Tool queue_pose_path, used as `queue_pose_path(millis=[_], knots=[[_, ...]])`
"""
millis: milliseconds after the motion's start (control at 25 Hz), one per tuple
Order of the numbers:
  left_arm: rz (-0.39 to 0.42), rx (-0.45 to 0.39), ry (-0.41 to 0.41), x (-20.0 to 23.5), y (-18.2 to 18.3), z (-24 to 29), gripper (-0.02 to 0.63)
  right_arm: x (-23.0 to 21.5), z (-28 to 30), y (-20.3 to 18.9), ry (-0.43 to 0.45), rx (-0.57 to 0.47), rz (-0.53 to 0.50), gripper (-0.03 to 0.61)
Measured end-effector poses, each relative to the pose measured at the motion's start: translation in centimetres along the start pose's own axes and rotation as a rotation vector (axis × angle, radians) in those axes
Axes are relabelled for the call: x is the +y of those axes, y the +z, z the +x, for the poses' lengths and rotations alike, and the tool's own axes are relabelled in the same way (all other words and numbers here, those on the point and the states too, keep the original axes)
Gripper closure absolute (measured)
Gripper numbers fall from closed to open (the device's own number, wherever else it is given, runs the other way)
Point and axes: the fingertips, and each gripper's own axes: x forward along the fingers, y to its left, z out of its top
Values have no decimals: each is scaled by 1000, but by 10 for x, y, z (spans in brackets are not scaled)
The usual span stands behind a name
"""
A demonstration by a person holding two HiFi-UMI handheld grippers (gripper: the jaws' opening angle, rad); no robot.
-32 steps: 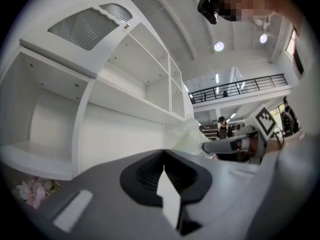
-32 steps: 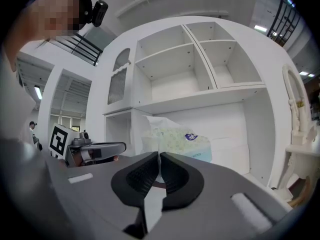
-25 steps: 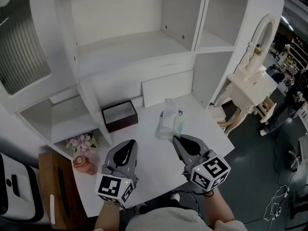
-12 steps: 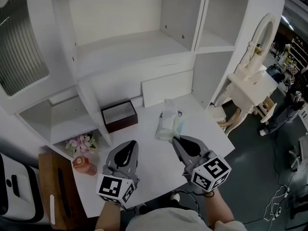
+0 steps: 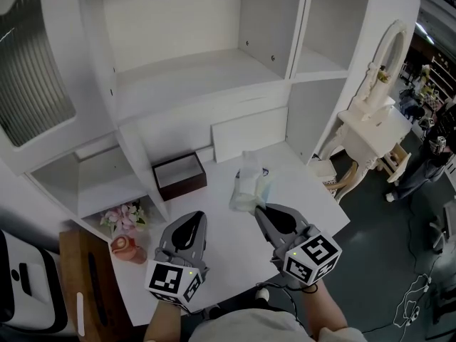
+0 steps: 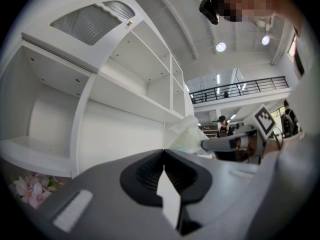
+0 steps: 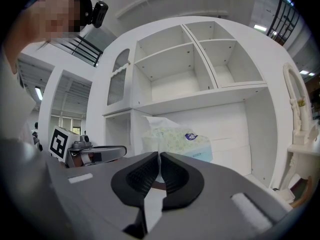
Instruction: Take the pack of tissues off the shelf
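Right gripper [image 7: 159, 155] pinches tissue pack [image 7: 180, 140] turned crosswise.

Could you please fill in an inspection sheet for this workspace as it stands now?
Surface: white desk under a white shelf unit.
Job's things: tissue pack at the desk, outside every shelf compartment.
Clutter: brown box, flowers, pink pot.
Grippers: left gripper jaws together, nothing between them; right gripper jaws together, tips at the pack's near edge, pinch on the wrapper not confirmed.
Cables: one loose on the floor.
Surroundings: white vanity; person standing at right.
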Motion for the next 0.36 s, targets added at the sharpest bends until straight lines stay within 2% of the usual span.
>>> queue_pose_path(millis=[360], knots=[[-7,-2,2,7,0,-5,612,9,5,5,4,0,-5,569]])
